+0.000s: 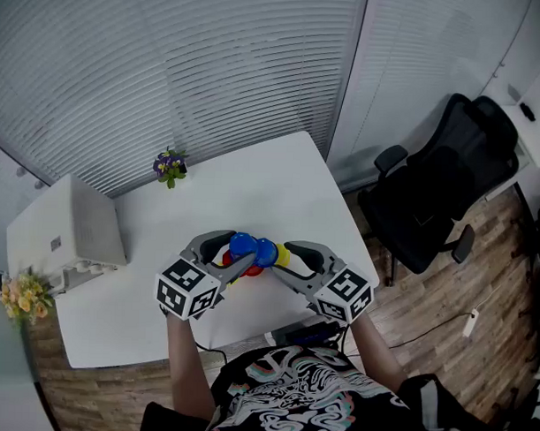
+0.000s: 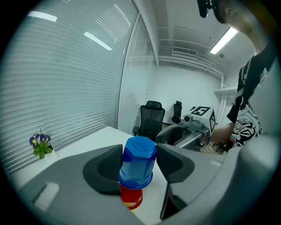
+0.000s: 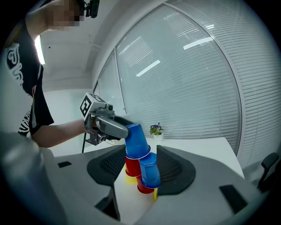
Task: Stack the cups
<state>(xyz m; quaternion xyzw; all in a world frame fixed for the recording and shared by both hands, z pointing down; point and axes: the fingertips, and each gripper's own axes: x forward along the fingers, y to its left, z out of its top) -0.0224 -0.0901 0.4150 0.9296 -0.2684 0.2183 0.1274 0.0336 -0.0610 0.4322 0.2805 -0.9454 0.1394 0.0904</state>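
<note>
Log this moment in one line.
left gripper: shut on upper blue cup | right gripper: shut on lower blue cup | red cups: one under each

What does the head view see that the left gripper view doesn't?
Only the head view shows the white boxy machine and the yellow flower bunch. Only the left gripper view shows the long ceiling light. Both show the blue plastic cup held by the left gripper, the purple potted flowers and the black office chair.
</note>
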